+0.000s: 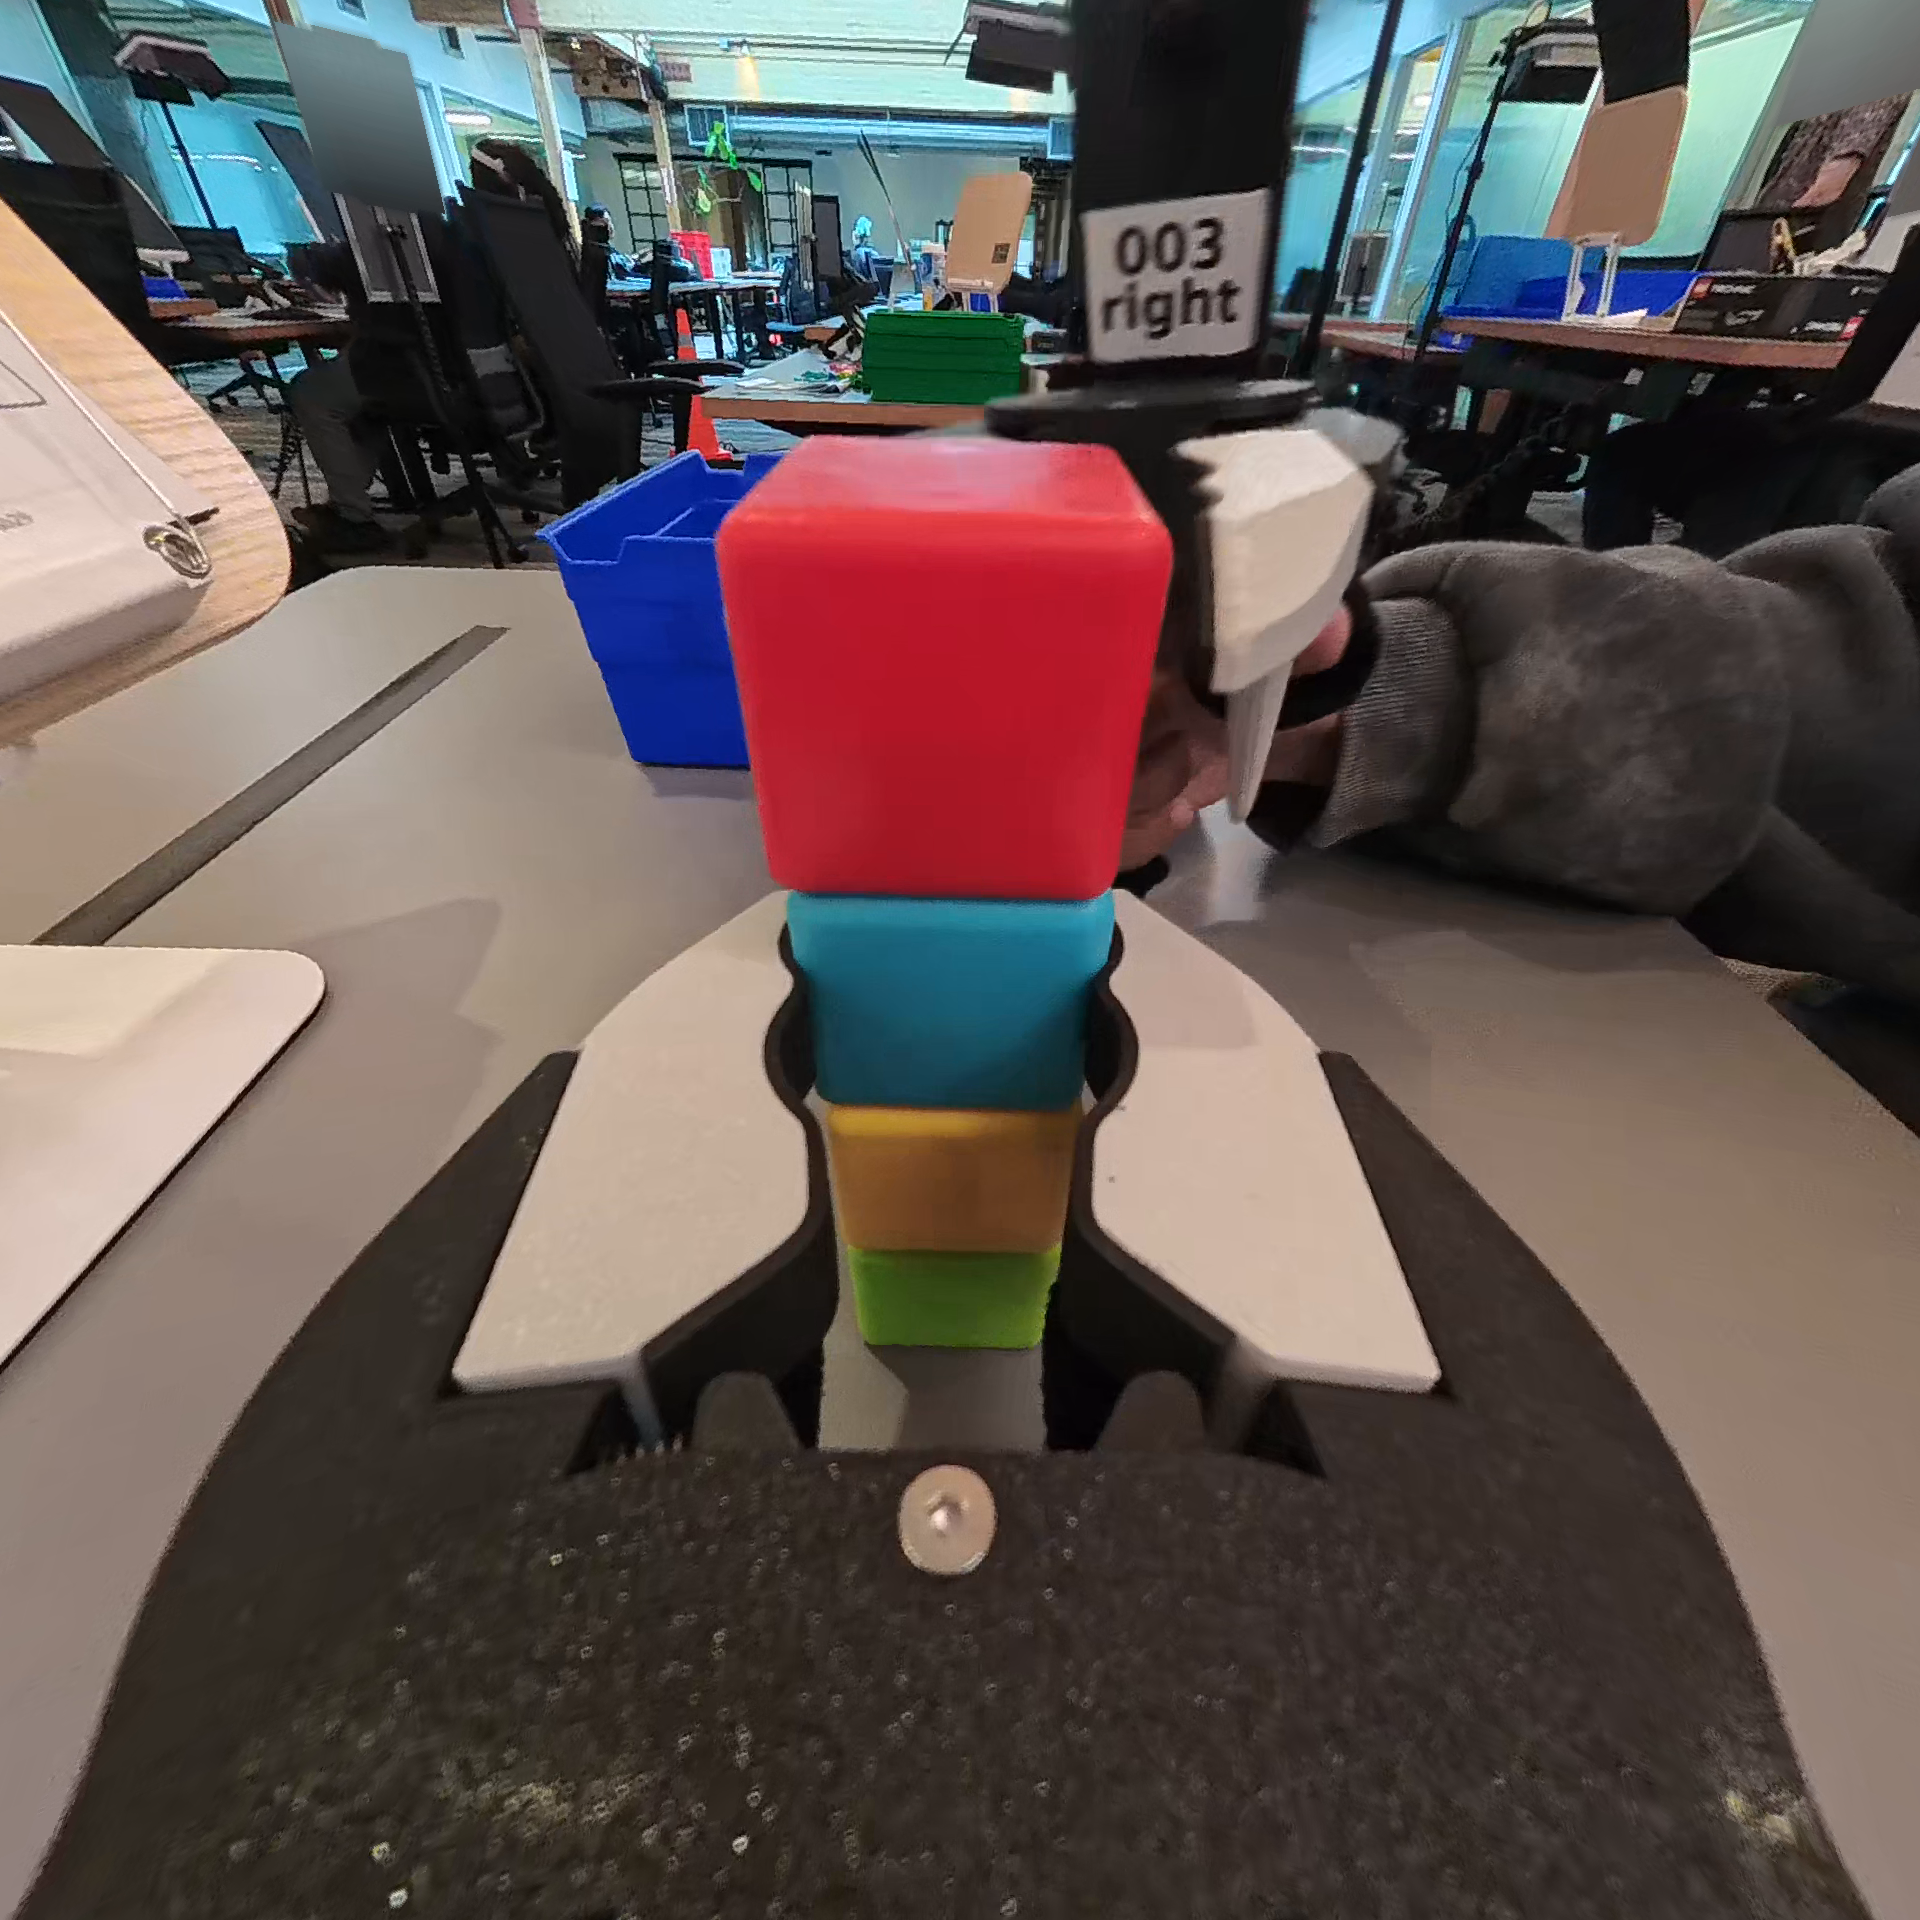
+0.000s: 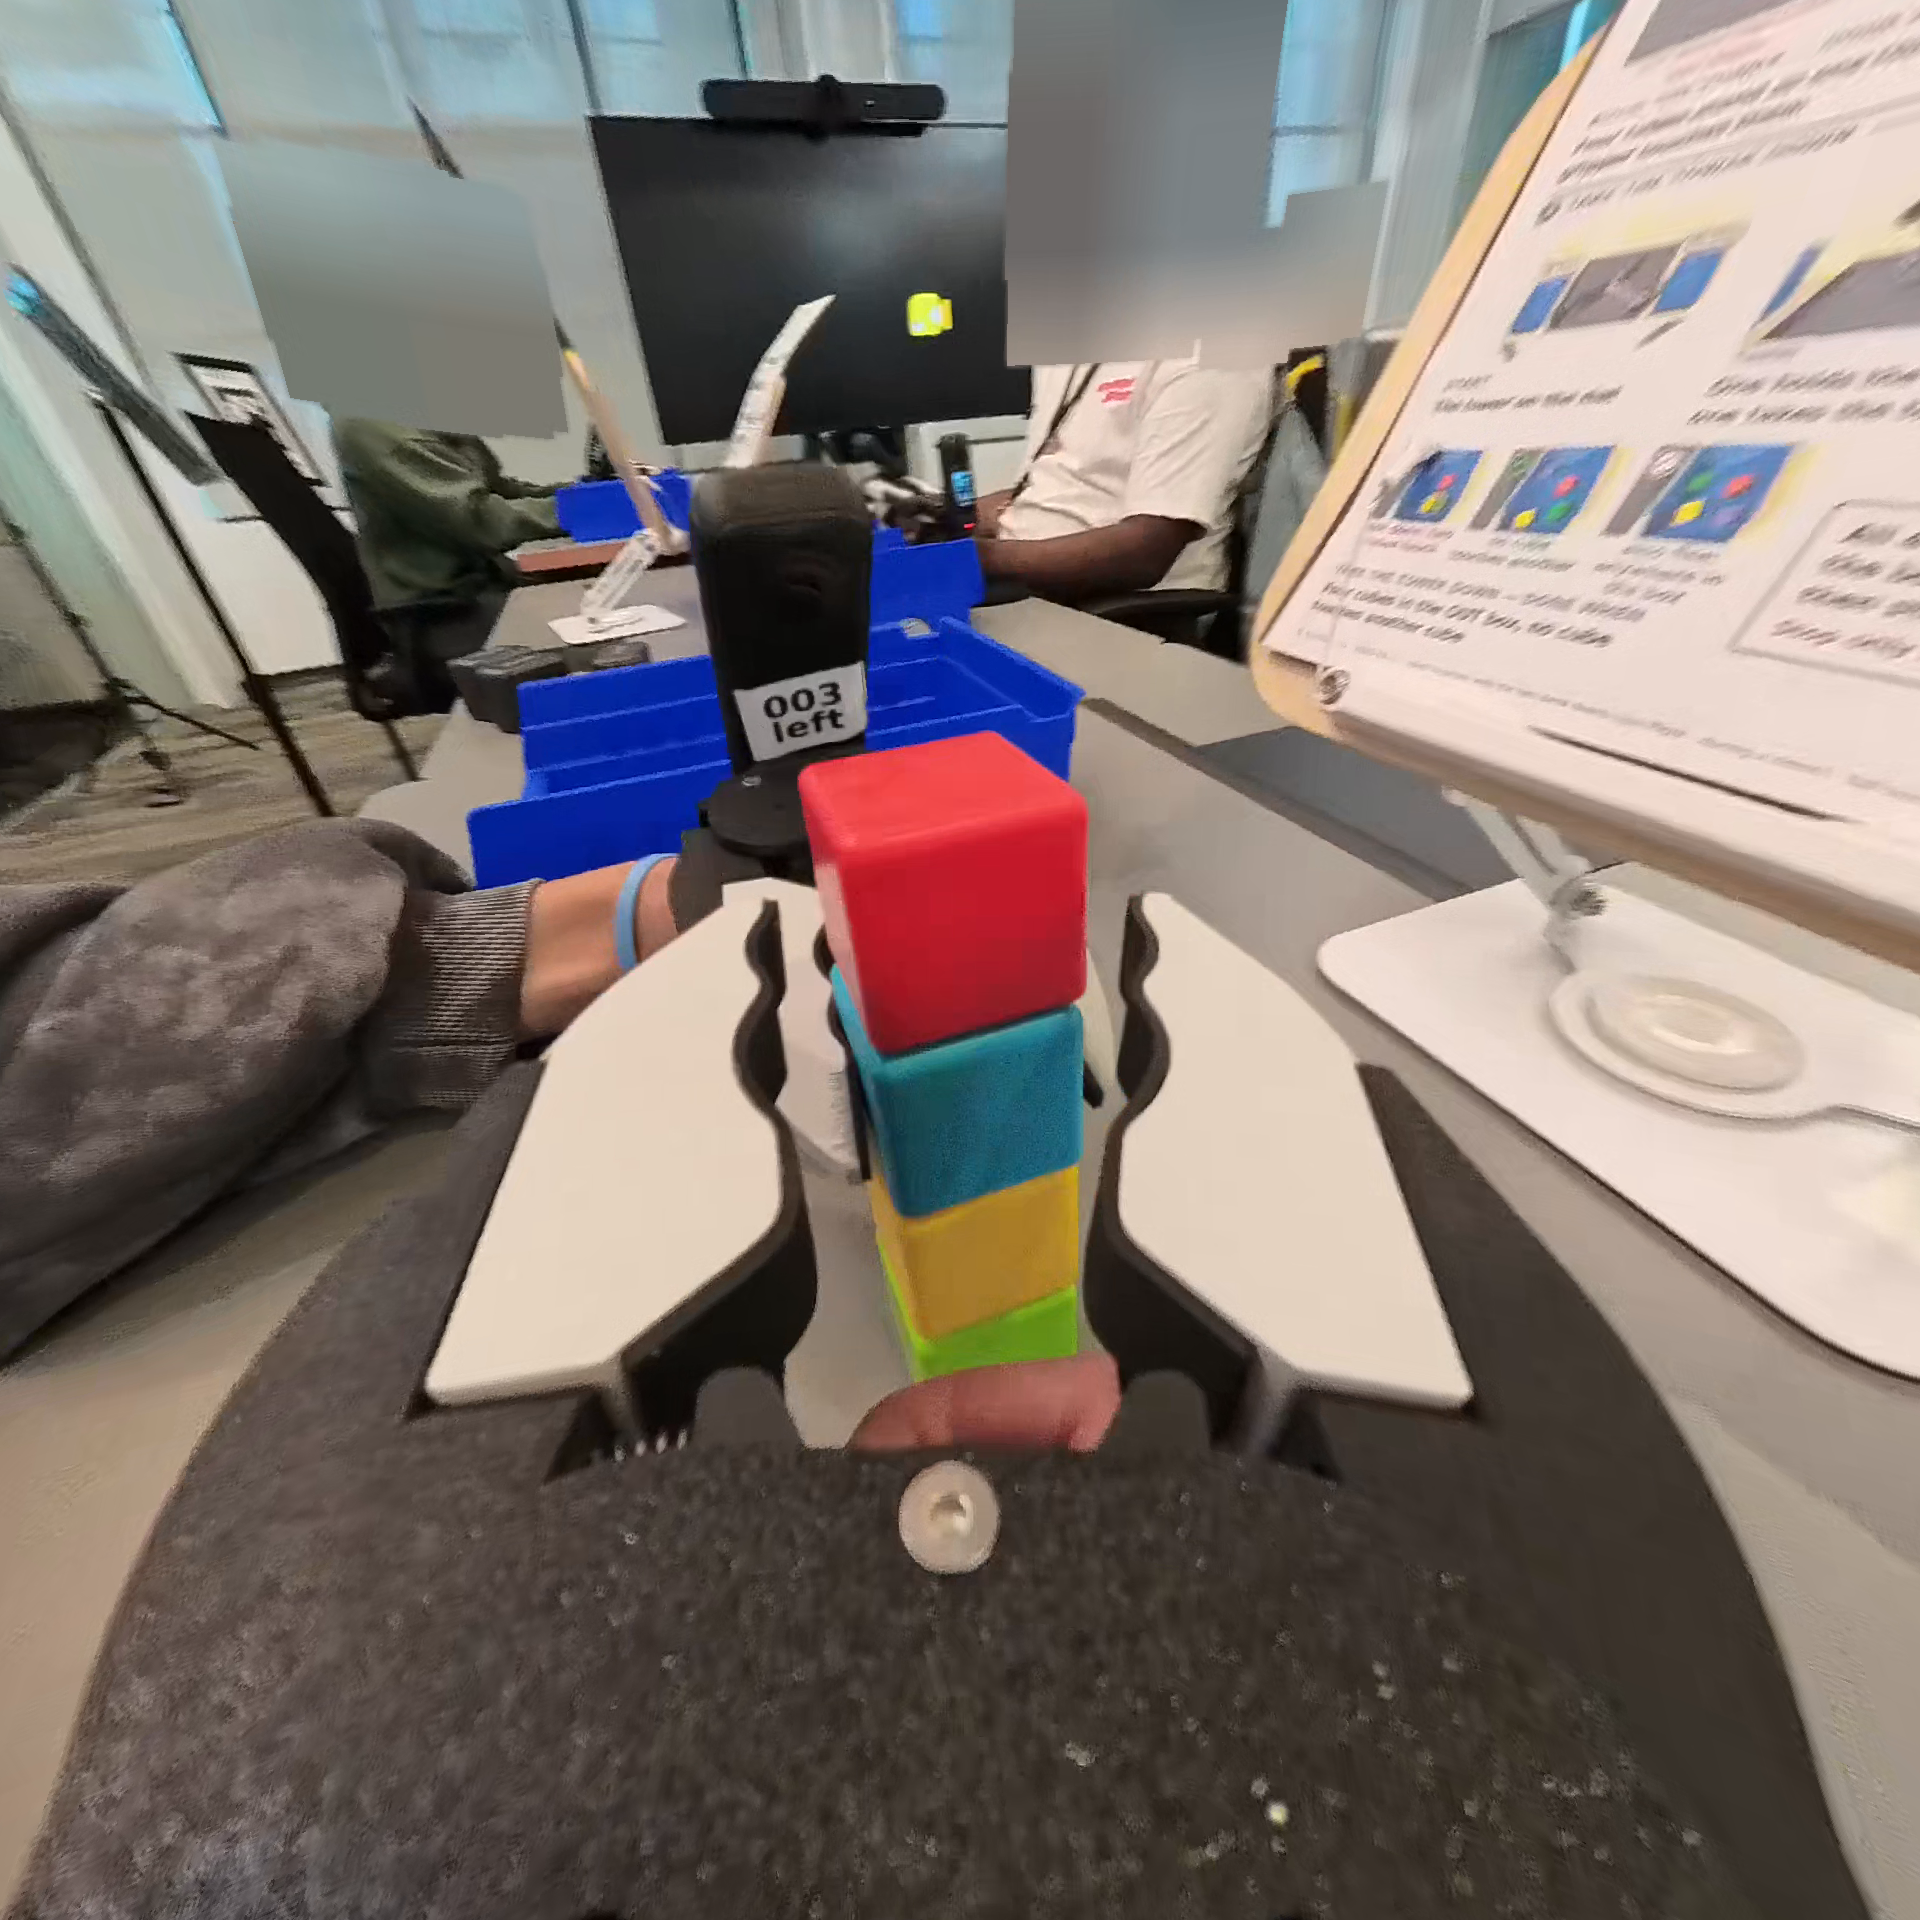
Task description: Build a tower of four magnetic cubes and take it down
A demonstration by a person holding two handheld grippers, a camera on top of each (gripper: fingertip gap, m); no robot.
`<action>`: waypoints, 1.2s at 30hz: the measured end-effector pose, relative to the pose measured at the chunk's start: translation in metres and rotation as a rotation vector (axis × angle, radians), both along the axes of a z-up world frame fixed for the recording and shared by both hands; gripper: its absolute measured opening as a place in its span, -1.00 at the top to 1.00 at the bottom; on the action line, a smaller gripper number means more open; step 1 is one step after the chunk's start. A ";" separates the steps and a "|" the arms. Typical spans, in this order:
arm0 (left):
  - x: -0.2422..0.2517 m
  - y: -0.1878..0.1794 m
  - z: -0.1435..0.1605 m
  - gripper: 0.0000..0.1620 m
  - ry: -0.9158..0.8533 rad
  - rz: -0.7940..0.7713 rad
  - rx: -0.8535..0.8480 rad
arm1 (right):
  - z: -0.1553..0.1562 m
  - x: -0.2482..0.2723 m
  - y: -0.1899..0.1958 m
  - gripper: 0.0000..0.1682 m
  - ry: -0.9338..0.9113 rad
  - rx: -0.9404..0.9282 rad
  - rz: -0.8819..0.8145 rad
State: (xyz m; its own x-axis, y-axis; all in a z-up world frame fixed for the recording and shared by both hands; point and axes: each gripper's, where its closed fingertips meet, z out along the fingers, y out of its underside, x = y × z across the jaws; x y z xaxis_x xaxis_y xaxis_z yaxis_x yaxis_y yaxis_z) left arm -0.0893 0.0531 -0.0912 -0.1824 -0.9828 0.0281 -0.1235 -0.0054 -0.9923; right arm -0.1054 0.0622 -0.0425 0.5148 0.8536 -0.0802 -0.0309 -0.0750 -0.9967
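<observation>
Tower of four cubes, upright on grey table (image 1: 364, 852): red cube (image 1: 940, 665) top, teal cube (image 1: 951, 1003), yellow cube (image 1: 951, 1179), green cube (image 1: 951, 1299) at base. Left gripper (image 1: 951, 997): jaws clamped on teal cube. Right gripper (image 2: 951, 997): jaws apart, flanking the tower (no contact visible). Blue bin (image 1: 649, 613) behind

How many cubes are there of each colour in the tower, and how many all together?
Red cube: 1
Teal-blue cube: 1
Yellow cube: 1
Green cube: 1
Total: 4 cubes, stacked in one tower, red on top and green at the bottom.
</observation>
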 end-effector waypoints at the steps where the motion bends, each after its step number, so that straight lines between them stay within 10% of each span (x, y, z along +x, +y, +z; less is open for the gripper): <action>1: 0.000 0.000 0.000 0.40 0.000 -0.002 0.002 | -0.004 -0.002 0.003 0.25 0.001 -0.015 0.022; 19: 0.001 0.000 0.000 0.40 -0.002 -0.008 -0.018 | 0.000 -0.008 0.004 0.43 0.100 0.030 0.228; 28: 0.003 -0.005 -0.001 0.40 -0.001 -0.017 0.006 | 0.097 0.013 -0.018 0.44 0.314 0.171 0.149; 36: 0.004 -0.003 0.000 0.40 0.000 -0.006 -0.004 | 0.169 0.109 -0.058 0.43 -0.013 0.181 -0.361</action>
